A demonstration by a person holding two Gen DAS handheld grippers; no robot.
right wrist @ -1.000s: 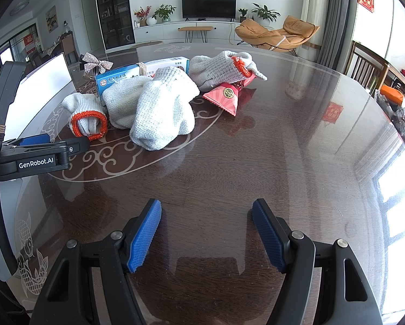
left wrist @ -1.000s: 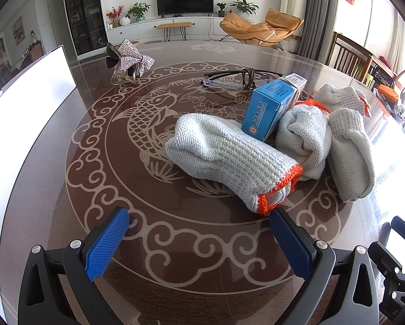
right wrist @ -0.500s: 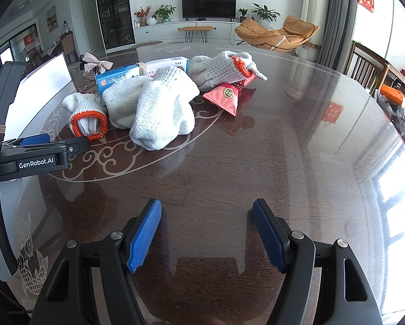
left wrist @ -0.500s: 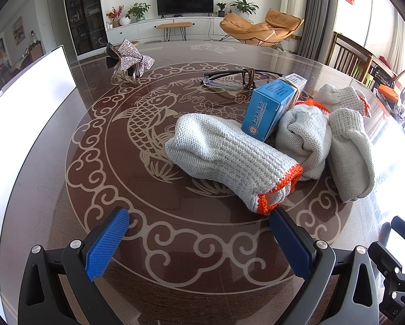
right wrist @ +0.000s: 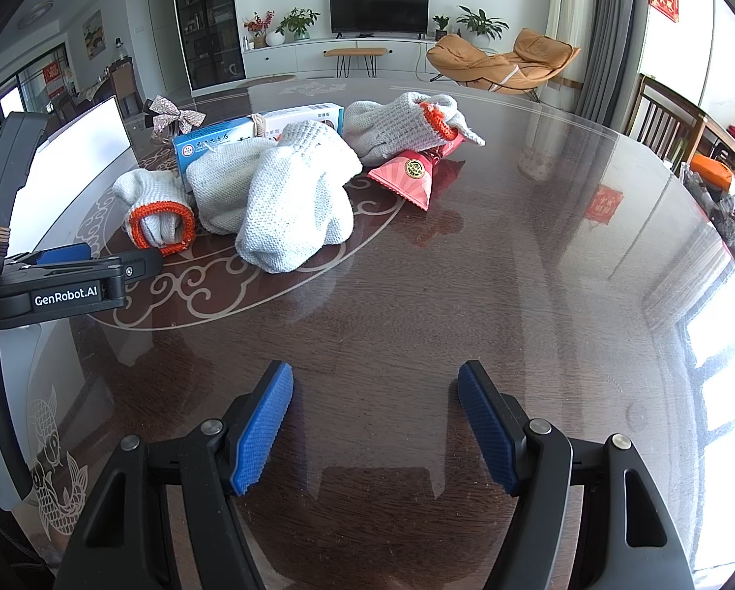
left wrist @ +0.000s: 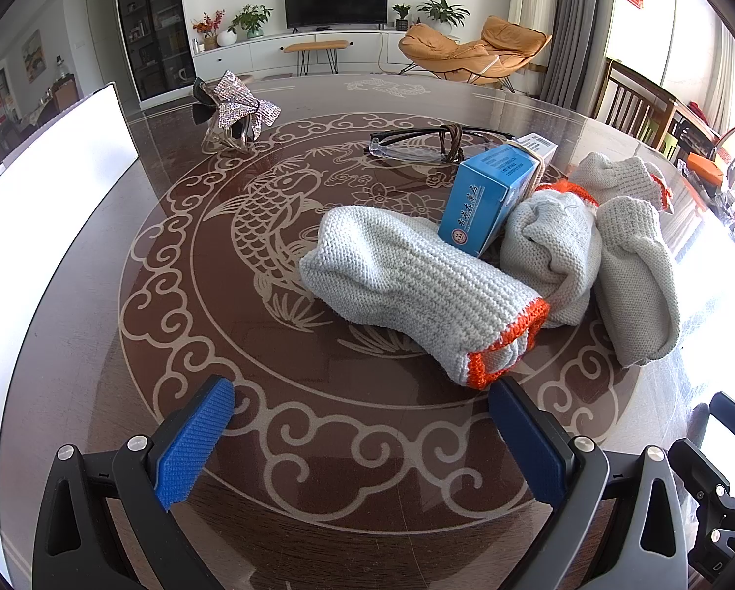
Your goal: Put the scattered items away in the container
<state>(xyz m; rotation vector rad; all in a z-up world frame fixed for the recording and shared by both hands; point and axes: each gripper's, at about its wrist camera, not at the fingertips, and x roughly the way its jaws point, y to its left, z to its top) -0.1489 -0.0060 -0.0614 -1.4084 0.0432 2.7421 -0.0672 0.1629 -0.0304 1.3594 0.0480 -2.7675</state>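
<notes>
In the left wrist view, the left hand-held gripper (left wrist: 362, 405) fills the bottom of the frame, its jaws spread wide with nothing between them. The orange cuff of a grey glove (left wrist: 416, 285) lies at centre right, just above the right blue pad. A blue box (left wrist: 490, 196) leans behind the glove, right of centre, against two more gloves (left wrist: 588, 241) bunched at the right. Glasses (left wrist: 431, 145) lie above the box, and a sparkly bow (left wrist: 239, 103) sits at upper left. A white container (left wrist: 43, 206) runs along the left edge on the bench (left wrist: 318, 442).

In the right wrist view, the right hand-held gripper (right wrist: 374, 423) is at bottom centre, its jaws also wide apart over bare bench. The gloves and box cluster at upper left, with a red pouch (right wrist: 411, 177) touching the farthest glove at upper centre.
</notes>
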